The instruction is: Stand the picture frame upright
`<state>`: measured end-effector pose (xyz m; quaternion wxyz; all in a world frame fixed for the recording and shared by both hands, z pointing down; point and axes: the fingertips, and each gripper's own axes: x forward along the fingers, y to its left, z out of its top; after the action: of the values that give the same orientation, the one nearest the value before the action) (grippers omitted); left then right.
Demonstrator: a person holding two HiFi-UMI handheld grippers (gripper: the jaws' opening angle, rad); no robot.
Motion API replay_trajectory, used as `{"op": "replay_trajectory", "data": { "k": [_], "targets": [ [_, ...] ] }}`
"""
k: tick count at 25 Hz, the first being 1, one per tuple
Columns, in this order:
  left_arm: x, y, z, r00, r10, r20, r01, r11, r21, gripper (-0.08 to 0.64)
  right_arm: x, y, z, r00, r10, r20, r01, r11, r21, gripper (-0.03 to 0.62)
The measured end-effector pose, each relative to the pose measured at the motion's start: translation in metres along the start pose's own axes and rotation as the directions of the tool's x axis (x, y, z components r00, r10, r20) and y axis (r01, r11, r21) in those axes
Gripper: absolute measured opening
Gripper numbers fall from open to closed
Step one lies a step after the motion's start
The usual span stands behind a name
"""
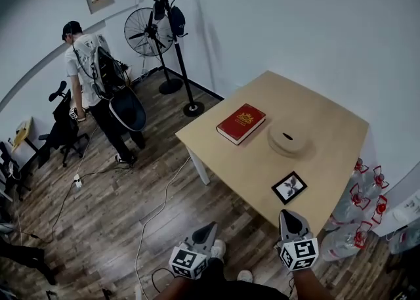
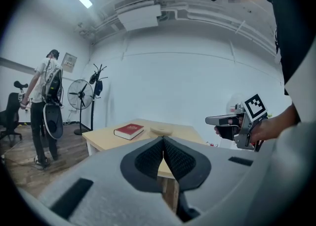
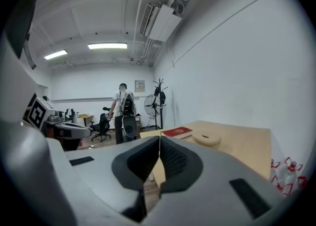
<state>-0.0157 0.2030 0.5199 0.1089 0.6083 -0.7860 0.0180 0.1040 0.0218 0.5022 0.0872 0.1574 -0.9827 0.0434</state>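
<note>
Flat picture frame; book lettering unreadable

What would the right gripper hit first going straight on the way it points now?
Probably the picture frame, lying flat on the table just ahead of the right gripper in the head view. Height is unclear, so the table's near edge could come first. Jaws are shut, empty.
</note>
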Motion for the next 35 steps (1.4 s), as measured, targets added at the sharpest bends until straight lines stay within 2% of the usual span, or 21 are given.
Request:
{"op": "replay_trajectory", "data": {
  "k": [4, 9, 14, 18, 22, 26, 30, 35],
  "targets": [
    [0.030, 0.039, 0.017, 1.000, -0.026, 0.012, 0.026, 0.999, 0.022, 0.000, 0.038, -0.013, 0.017, 0.997, -0.071, 0.012, 0.071, 0.997, 0.009, 0.009],
    [0.072, 0.092, 0.042, 0.997, -0.071, 0.018, 0.069, 0.996, 0.057, 0.000, 0.095, -0.012, 0.042, 0.995, -0.093, 0.021, 0.094, 0.995, -0.043, 0.011],
    [0.105, 0.131, 0.060, 0.990, -0.142, 0.000, 0.141, 0.982, 0.123, 0.000, 0.140, -0.014, 0.054, 0.991, -0.132, 0.024, 0.133, 0.991, -0.027, 0.011],
    [0.125, 0.163, 0.065, 0.986, -0.165, -0.007, 0.165, 0.981, 0.102, 0.000, 0.170, -0.012, 0.060, 0.986, -0.162, 0.024, 0.163, 0.987, -0.018, 0.011],
    [0.144, 0.175, 0.062, 0.975, -0.223, -0.024, 0.224, 0.969, 0.100, 0.000, 0.188, -0.014, 0.059, 0.979, -0.205, 0.018, 0.206, 0.978, -0.039, 0.011],
    [0.159, 0.179, 0.056, 0.955, -0.291, -0.051, 0.295, 0.950, 0.104, 0.001, 0.195, -0.018, 0.055, 0.967, -0.253, 0.012, 0.253, 0.967, -0.019, 0.011],
    [0.185, 0.190, 0.060, 0.950, -0.310, -0.046, 0.313, 0.946, 0.090, 0.000, 0.192, -0.032, 0.049, 0.949, -0.316, -0.001, 0.316, 0.949, 0.008, 0.011],
    [0.220, 0.175, 0.059, 0.924, -0.379, -0.058, 0.383, 0.918, 0.100, 0.001, 0.189, -0.059, 0.045, 0.929, -0.369, -0.015, 0.369, 0.929, 0.030, 0.011]
  ]
}}
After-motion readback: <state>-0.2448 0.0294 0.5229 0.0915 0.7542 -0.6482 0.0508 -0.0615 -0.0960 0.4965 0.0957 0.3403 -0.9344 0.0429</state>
